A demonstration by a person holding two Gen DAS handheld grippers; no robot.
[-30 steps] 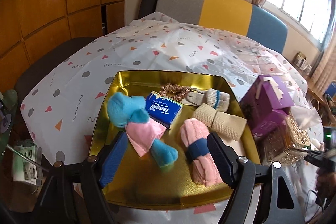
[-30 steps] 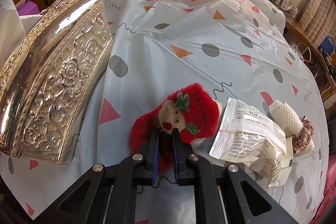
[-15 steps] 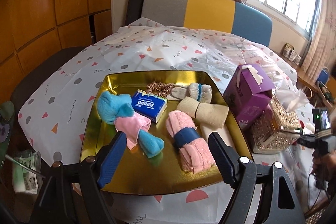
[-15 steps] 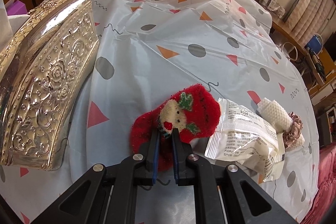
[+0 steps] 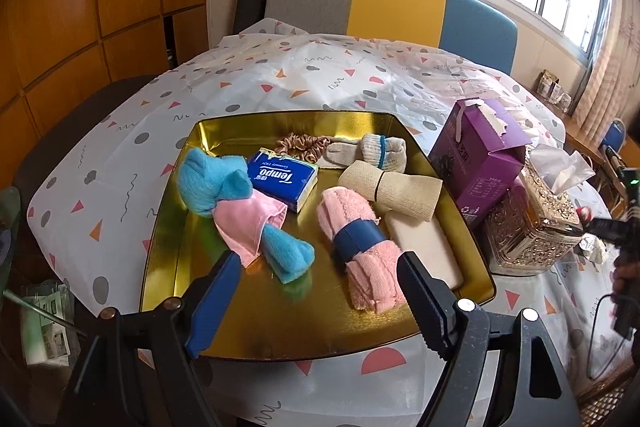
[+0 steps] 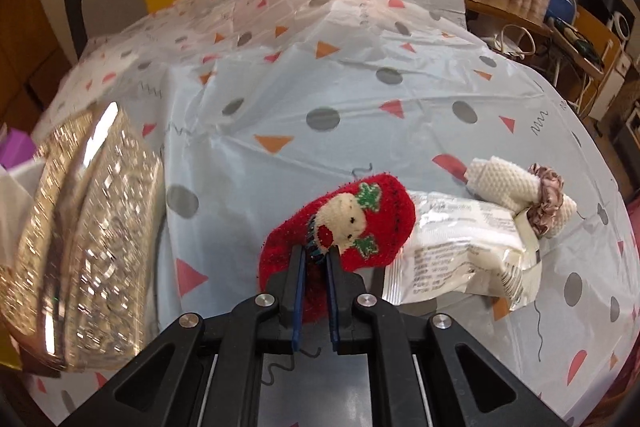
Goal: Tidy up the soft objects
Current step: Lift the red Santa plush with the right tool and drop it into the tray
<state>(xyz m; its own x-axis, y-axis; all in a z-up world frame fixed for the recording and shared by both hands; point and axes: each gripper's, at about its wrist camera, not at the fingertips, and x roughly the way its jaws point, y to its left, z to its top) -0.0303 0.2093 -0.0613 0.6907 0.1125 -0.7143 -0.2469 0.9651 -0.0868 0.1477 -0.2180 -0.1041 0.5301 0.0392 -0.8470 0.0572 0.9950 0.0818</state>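
Note:
My right gripper (image 6: 316,259) is shut on a red Christmas sock (image 6: 360,215) with a bear face, held just above the tablecloth. A white knitted roll with a brown scrunchie (image 6: 520,193) and a white plastic packet (image 6: 452,247) lie to its right. My left gripper (image 5: 316,275) is open and empty over the near edge of the gold tray (image 5: 248,315). In the tray lie a blue-and-pink cloth (image 5: 236,203), a pink rolled towel (image 5: 360,239), a beige roll (image 5: 392,187), a Tempo tissue pack (image 5: 284,177), a white sock (image 5: 376,153) and a brown scrunchie (image 5: 300,145).
A purple carton (image 5: 480,163) and an ornate metal tissue box (image 5: 536,223) stand right of the tray; the tissue box also shows in the right wrist view (image 6: 80,227). Chairs stand behind the table. The right hand-held gripper shows at the left view's right edge (image 5: 624,223).
My right gripper has lifted the red sock off the cloth and swung its view rightward. My left gripper has pulled back and up from the tray, still open.

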